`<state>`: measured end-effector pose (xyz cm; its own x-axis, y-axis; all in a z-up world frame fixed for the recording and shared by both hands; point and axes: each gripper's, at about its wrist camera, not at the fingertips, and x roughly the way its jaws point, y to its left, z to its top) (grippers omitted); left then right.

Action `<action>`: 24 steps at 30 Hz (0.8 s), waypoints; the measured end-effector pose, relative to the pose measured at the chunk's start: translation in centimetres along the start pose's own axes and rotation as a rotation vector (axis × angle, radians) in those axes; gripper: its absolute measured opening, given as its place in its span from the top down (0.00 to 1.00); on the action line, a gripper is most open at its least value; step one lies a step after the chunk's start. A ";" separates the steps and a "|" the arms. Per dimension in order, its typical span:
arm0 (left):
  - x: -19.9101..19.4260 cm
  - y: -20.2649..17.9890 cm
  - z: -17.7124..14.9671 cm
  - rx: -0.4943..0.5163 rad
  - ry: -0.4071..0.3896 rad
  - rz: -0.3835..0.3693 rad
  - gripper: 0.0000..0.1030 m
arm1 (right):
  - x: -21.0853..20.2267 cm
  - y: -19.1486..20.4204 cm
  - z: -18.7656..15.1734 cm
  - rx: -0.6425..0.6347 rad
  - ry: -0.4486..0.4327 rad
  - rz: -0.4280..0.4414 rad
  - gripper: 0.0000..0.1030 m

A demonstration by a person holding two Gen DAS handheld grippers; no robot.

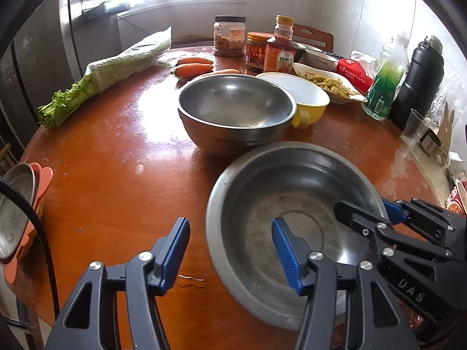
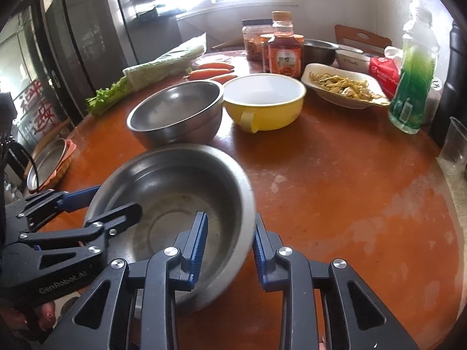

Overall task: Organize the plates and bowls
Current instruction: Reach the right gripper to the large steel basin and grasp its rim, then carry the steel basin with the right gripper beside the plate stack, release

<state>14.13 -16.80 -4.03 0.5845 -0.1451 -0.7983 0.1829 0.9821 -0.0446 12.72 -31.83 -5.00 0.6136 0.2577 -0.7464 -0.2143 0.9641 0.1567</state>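
Gripping now: right gripper (image 2: 229, 243) pinches the near steel bowl (image 2: 175, 204) by its rim.
Left gripper (image 1: 230, 250): fingers spread, straddling the opposite rim.
Bowl: on table (image 2: 350, 204).
Handling: rigid, light, slippery; hold the rim.

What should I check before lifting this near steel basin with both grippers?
1. Left gripper straddles the steel basin rim: ok.
2. Left pads pressing the rim: not ok, gaps show on both sides.
3. Right gripper straddles the opposite rim: ok.
4. Right pads pressing the rim: cannot tell.
5. Steel basin empty: ok.
6. Deeper steel bowl behind it empty: ok.
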 end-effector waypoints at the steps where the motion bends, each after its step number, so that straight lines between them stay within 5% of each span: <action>1: 0.1 0.0 0.0 -0.003 0.003 -0.003 0.49 | 0.0 0.0 0.0 0.002 -0.001 -0.004 0.71; 7: 0.9 0.2 -0.5 -0.031 0.032 -0.058 0.62 | 0.2 0.4 0.0 0.006 0.012 0.004 0.72; 24: -3.0 4.6 -1.7 -0.090 -0.032 -0.025 0.62 | -0.4 5.4 0.5 -0.053 0.002 0.071 0.72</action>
<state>11.86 -11.66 -2.84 0.6061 -0.1718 -0.7766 0.1265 0.9848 -0.1191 11.72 -26.67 -3.51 0.5940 0.3255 -0.7357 -0.2972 0.9386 0.1753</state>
